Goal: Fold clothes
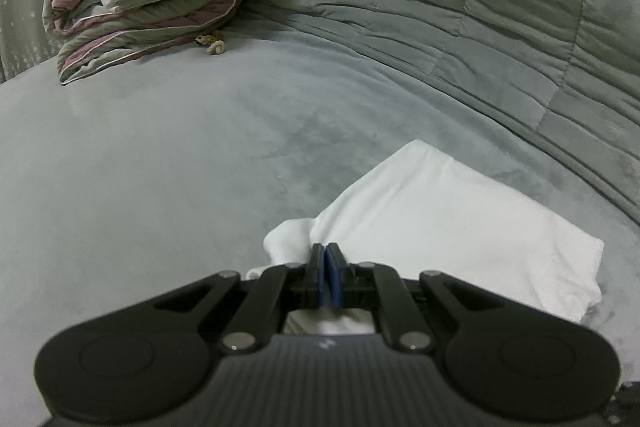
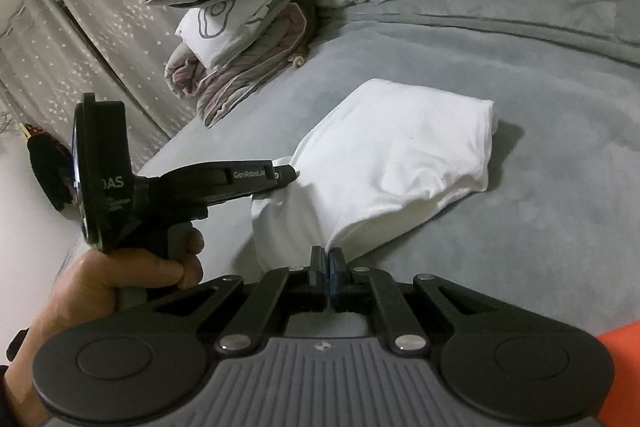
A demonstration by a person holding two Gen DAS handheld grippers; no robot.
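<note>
White garment (image 2: 400, 155) lay partly folded on bed (image 2: 540, 227), stretching away from both hand-held grippers; left hand-held gripper (image 1: 328, 251) and right hand-held gripper (image 2: 328, 255) each pinched its near edge.

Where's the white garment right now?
The white garment lies folded on the grey bed cover, right of the bedding pile, its near edge pinched by the left gripper and right gripper.

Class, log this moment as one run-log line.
task: fold clothes | left hand-held gripper: shut on white garment | right hand-held gripper: shut on garment | surface: grey bed
</note>
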